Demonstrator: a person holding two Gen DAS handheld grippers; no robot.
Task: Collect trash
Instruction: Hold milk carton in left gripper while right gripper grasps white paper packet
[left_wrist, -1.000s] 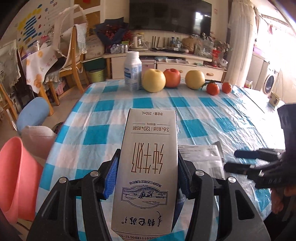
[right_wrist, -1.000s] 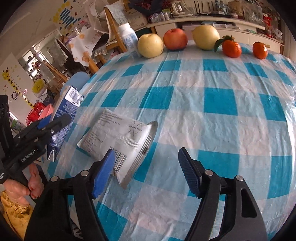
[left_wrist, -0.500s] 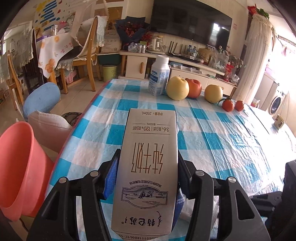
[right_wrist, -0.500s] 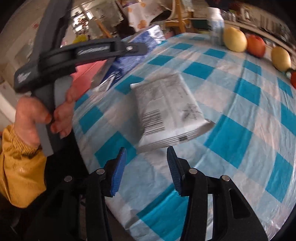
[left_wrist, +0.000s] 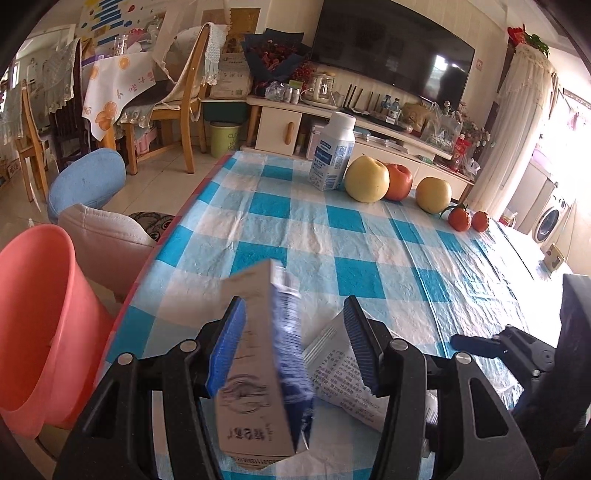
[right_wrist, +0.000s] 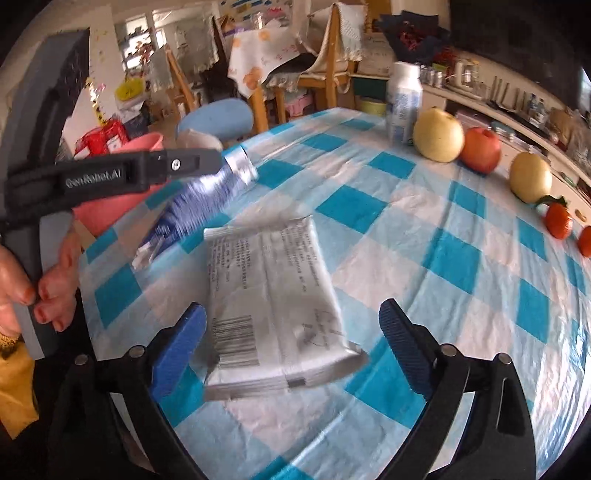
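A milk carton (left_wrist: 258, 362), blurred and tilted, sits loose between the spread jaws of my left gripper (left_wrist: 295, 347); only the left pad (left_wrist: 227, 347) seems to touch it. It also shows in the right wrist view (right_wrist: 199, 210) under the left gripper's arm. A silver-white wrapper (right_wrist: 273, 302) lies flat on the checked tablecloth (right_wrist: 424, 266) near the table's corner, between the open fingers of my right gripper (right_wrist: 291, 350). The wrapper also shows in the left wrist view (left_wrist: 343, 376). A pink bin (left_wrist: 40, 325) stands beside the table at the left.
A milk bottle (left_wrist: 332, 155), two yellow apples (left_wrist: 367, 179), a red apple (left_wrist: 399, 181) and two tangerines (left_wrist: 460, 218) line the far edge. A blue stool (left_wrist: 85, 181) and a beige cushion (left_wrist: 103, 236) stand left of the table.
My left gripper has opened and the carton has tipped and turned between its jaws. My right gripper has opened wider and now straddles the wrapper.
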